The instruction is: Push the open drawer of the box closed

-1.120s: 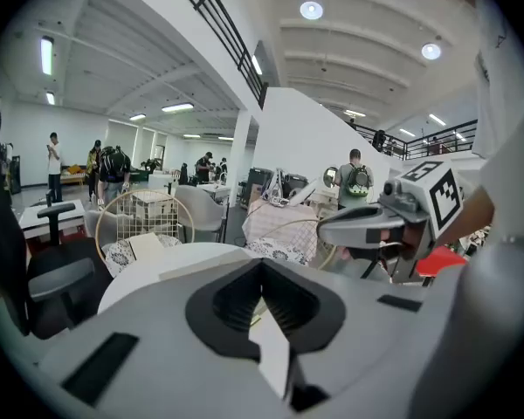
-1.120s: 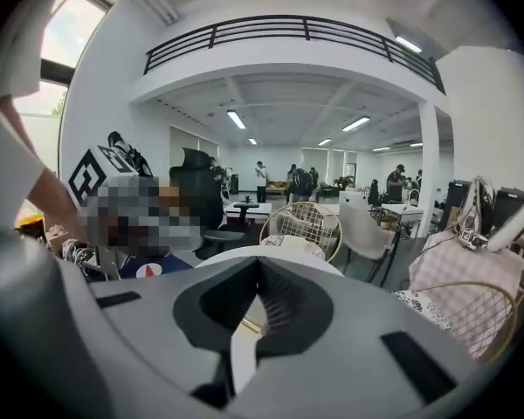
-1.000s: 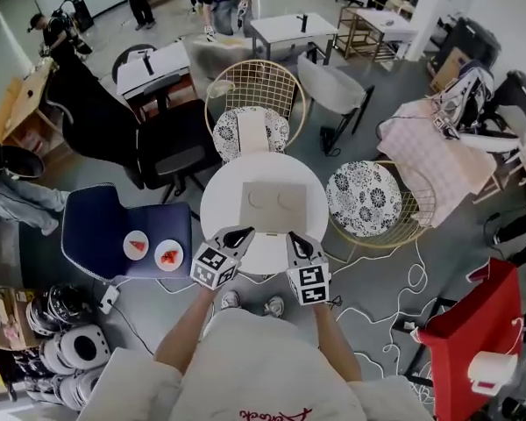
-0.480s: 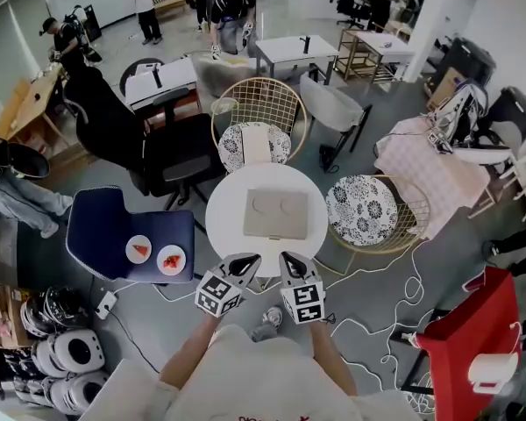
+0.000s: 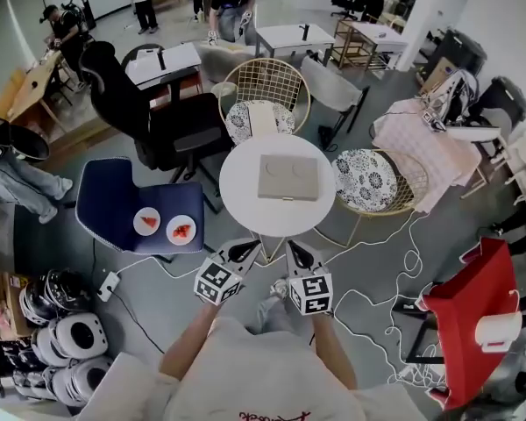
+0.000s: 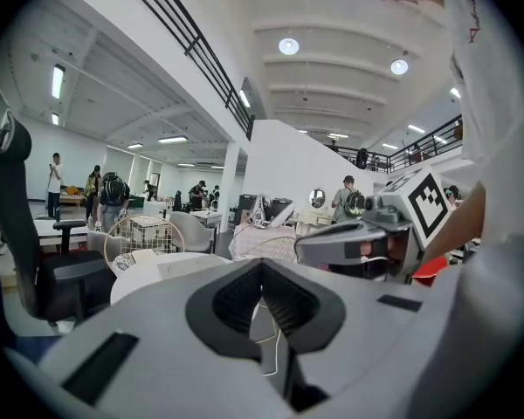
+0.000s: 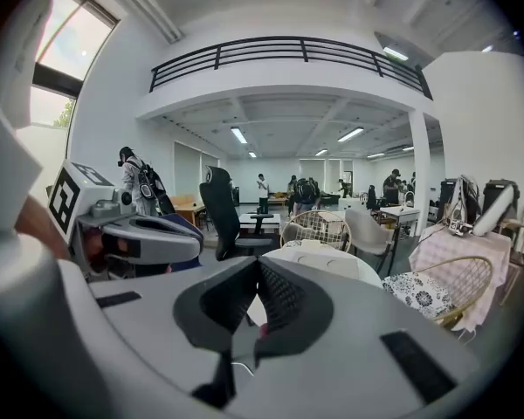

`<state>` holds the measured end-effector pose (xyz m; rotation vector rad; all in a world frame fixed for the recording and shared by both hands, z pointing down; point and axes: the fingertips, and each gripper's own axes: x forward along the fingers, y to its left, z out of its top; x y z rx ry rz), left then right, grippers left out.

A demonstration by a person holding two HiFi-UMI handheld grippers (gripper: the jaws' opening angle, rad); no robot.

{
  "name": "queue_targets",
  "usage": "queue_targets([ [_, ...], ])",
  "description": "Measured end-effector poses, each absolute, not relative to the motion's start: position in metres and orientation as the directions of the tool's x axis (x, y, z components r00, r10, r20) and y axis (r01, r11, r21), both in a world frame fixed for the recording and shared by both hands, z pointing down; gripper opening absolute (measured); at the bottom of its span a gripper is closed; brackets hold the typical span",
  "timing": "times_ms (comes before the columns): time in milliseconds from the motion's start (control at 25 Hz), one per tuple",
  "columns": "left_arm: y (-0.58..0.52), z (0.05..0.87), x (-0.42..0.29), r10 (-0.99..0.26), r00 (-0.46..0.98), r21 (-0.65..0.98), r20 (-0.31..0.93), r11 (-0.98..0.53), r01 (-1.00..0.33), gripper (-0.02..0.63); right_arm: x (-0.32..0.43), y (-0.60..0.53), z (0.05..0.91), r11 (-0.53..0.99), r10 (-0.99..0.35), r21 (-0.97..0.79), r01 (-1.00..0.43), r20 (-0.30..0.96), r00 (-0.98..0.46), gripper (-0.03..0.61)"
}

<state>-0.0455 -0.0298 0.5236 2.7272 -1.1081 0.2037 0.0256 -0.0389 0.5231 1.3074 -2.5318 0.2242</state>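
I take the round table point(image 5: 238, 182) as my mark. The box point(image 5: 288, 176) lies on it, near its middle. A wire chair point(image 5: 265, 90) stands behind the table and a cushioned chair point(image 5: 368, 181) to its right. To its left is a padded seat point(image 5: 114, 196) bearing a plate point(image 5: 145, 221) and a second plate point(image 5: 181, 231). Before the table hang my left gripper point(image 5: 243, 251) and right gripper point(image 5: 298, 254), side by side, clear of its edge.

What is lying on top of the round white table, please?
Only a flat beige box, two round recesses in its top, centred on the table. The tabletop beneath it is covered, and its drawer cannot be made out.
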Motion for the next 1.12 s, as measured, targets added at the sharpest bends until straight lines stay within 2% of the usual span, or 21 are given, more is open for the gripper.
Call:
queue_targets([
  [520, 0.085, 0.524, -0.033, -0.671, 0.714, 0.146, 0.202, -0.7, -0.699, 0.011, 0.045, 0.08, 0.518, 0.549, -0.791, -0.01, -0.835, 0.316, -0.524, 0.015],
  [1120, 0.107, 0.512, 0.017, -0.723, 0.66, 0.152, 0.204, -0.643, -0.751, 0.011, 0.098, 0.091, 0.498, 0.568, -0.789, -0.014, -0.823, 0.276, -0.549, 0.015],
])
